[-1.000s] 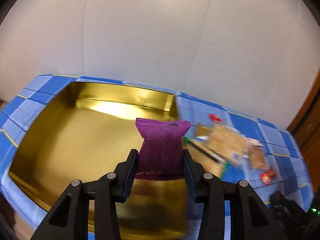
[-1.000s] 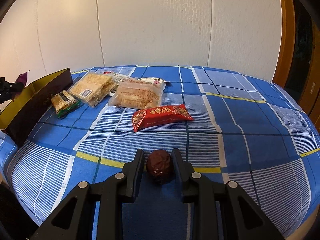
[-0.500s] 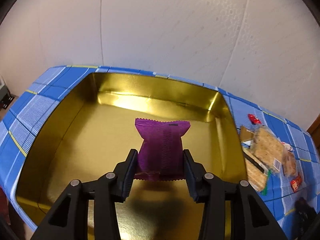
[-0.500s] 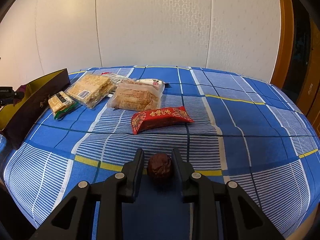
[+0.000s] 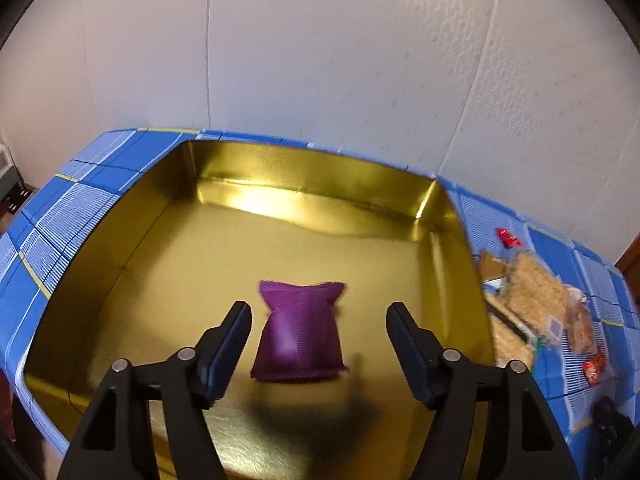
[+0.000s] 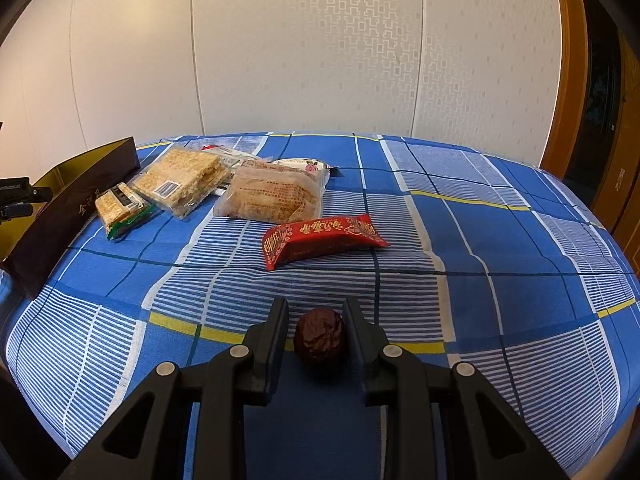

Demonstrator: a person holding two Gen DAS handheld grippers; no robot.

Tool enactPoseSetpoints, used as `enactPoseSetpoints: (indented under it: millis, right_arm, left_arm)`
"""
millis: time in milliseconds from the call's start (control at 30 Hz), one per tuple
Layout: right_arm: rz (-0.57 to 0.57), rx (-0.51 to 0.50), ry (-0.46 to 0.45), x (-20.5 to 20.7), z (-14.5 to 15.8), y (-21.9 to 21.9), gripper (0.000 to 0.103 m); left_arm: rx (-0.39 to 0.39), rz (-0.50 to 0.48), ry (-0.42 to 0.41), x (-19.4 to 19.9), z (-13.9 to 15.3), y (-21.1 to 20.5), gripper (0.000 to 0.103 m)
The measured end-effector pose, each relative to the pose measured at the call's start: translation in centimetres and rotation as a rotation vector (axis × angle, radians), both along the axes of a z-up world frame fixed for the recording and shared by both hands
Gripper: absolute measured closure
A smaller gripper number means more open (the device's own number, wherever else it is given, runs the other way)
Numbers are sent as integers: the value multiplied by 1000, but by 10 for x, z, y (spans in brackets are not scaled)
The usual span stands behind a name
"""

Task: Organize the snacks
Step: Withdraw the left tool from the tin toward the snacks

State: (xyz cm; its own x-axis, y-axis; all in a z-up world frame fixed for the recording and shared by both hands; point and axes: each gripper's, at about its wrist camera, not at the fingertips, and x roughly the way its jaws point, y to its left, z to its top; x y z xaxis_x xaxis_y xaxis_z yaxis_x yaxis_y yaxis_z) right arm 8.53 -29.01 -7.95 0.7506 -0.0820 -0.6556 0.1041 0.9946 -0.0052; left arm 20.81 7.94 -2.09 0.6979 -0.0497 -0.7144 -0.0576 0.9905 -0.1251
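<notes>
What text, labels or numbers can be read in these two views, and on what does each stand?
No text can be read in full.
Red packet: gold characters and ornaments, too small to read.
Dark box outer wall: gold writing, illegible.
Clear cracker pack: barcode label, digits unreadable.
Pale biscuit bag: red print, blurred.
Purple packet: no print visible.

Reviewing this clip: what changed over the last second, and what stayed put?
The left hand-held gripper carried the purple snack packet over the gold tray, then its jaws opened, releasing it inside. The right hand-held gripper stayed shut on the dark wrinkled ball; the other snacks are unmoved.
</notes>
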Motion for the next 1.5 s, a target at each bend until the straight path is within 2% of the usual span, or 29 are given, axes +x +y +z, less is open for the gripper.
enactPoseSetpoints:
  millis: [200, 400, 500, 800, 1000, 1200, 1267, 1400, 1500]
  right_arm:
    - [-6, 4, -1, -1, 0, -1, 74]
    - [-15, 9, -2, -1, 0, 0, 74]
    - [-18, 7, -2, 0, 0, 0, 74]
    - [-21, 9, 1, -2, 0, 0, 74]
    - [-31, 0, -3, 0, 0, 2, 75]
    - [-46, -11, -14, 6, -1, 5, 75]
    - [-44, -12, -21, 7, -1, 5, 75]
    - [-28, -15, -27, 7, -2, 5, 75]
    - [-9, -17, -3, 11, -1, 3, 76]
  left_arm:
    - [-15, -35, -43, -35, 15, -18, 31]
    - [-25, -119, -91, -96, 22, -51, 26]
    - [3, -168, -94, -125, 18, -71, 26]
    - [55, -280, 14, -167, -28, -113, 24]
    - [91, -332, 43, -161, -42, -125, 24]
    - [76, -357, 64, -135, -45, -135, 24]
    - [78, -374, 58, -129, -45, -142, 20]
    - [126, -440, 46, -114, -46, -163, 19]
    - [143, -496, 112, -96, -43, -177, 19]
